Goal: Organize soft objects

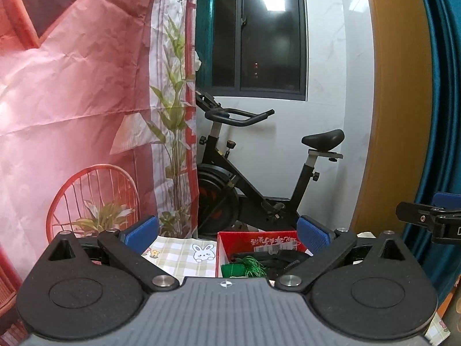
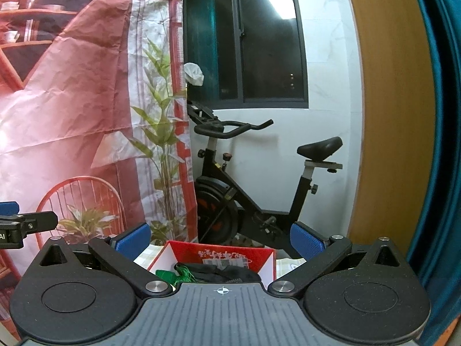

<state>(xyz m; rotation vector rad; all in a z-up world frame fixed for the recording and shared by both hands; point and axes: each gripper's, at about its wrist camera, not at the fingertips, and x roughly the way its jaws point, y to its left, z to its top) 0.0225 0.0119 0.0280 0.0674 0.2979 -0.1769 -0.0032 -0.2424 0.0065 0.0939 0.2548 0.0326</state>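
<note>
A green tasselled item (image 1: 243,268) and dark fabric (image 2: 224,274) are already seen in the red box (image 1: 259,240), while the left gripper (image 1: 227,232) and right gripper (image 2: 220,239) are held wide open and empty, so little seems left.

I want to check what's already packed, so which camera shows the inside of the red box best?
The right wrist view: the red box sits centred, its green tasselled item and black item visible. The left wrist view shows the box off-centre, partly behind a finger.

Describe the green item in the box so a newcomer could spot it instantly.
Find the black exercise bike under the dark window. In front of it, on the checked tablecloth, sits an open red box. At its left end lies the green tasselled bundle, bright and stringy beside the dark black item.
</note>
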